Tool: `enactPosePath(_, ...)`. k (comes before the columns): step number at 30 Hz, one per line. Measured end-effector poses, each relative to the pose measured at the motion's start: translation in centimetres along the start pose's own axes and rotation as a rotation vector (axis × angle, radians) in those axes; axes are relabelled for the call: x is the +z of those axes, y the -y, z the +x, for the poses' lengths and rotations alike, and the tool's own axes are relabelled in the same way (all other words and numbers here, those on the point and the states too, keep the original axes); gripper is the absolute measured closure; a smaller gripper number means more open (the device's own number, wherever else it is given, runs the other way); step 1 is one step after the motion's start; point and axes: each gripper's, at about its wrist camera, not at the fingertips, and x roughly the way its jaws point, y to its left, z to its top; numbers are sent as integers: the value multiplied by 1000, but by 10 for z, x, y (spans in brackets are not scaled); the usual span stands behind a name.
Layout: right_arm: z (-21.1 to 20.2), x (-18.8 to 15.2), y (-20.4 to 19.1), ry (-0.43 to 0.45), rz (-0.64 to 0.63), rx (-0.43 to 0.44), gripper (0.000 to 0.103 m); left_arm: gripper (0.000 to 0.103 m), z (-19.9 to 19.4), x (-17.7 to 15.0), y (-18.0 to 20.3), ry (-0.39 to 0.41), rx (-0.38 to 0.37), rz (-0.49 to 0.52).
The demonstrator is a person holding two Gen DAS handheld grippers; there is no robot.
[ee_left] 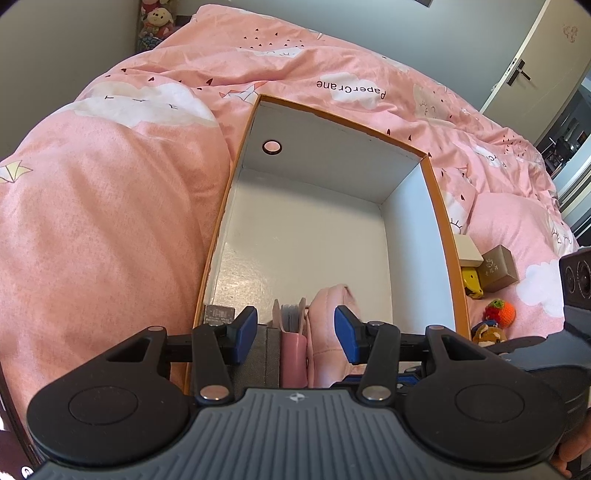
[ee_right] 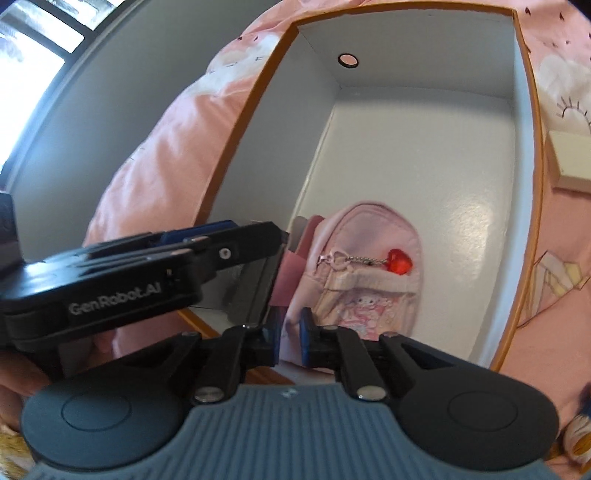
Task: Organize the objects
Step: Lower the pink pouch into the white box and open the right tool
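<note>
- Two grippers work over an open box [ee_left: 439,206] with an orange rim and white inside, lying on a bed under a pink quilt [ee_left: 110,221] printed with white clouds and the words "PaperCrane".
- Left gripper [ee_left: 295,334] hovers over the box's near end, its jaws spread wide and gripping nothing.
- Below it, at the near end of the box, stand a grey case [ee_left: 267,354], a pink holder [ee_left: 293,354] and a small pink backpack [ee_left: 328,332], side by side.
- Right gripper [ee_right: 290,341] has its jaws clenched on the lower edge of the small pink backpack [ee_right: 365,280], which lies on the box floor with a red heart charm [ee_right: 399,261] on a chain.
- Far box wall has a round hole [ee_left: 272,147].
- On the quilt just beside the box's right wall sit a cream box [ee_left: 468,251], a tan gift box [ee_left: 498,268], a yellow toy [ee_left: 471,282] and a small orange crocheted toy [ee_left: 500,309].
- Room: grey walls, a white door [ee_left: 532,62] with a dark handle at the far right, plush toys [ee_left: 157,22] in the far left corner, a bright window [ee_right: 33,48] in the right wrist view.
</note>
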Motion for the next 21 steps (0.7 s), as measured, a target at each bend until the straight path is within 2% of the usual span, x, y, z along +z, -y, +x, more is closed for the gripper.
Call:
enactPosePath(6,20,-4,-1,-39,-18,-67,92,47,-2,-3,2,1,-3,12)
enactPosePath(15,1,-2,-9,20,-99,-164,87,47,-2,-2,1,1,-2,12)
enactPosePath(17,-2,-2,-9,30,-128,-204,78,47,-3,-2,1,2,0,10)
enactPosePath(21,-1,1,-10,16,-236,-338,69,47,-1,-2,3,0,1,15)
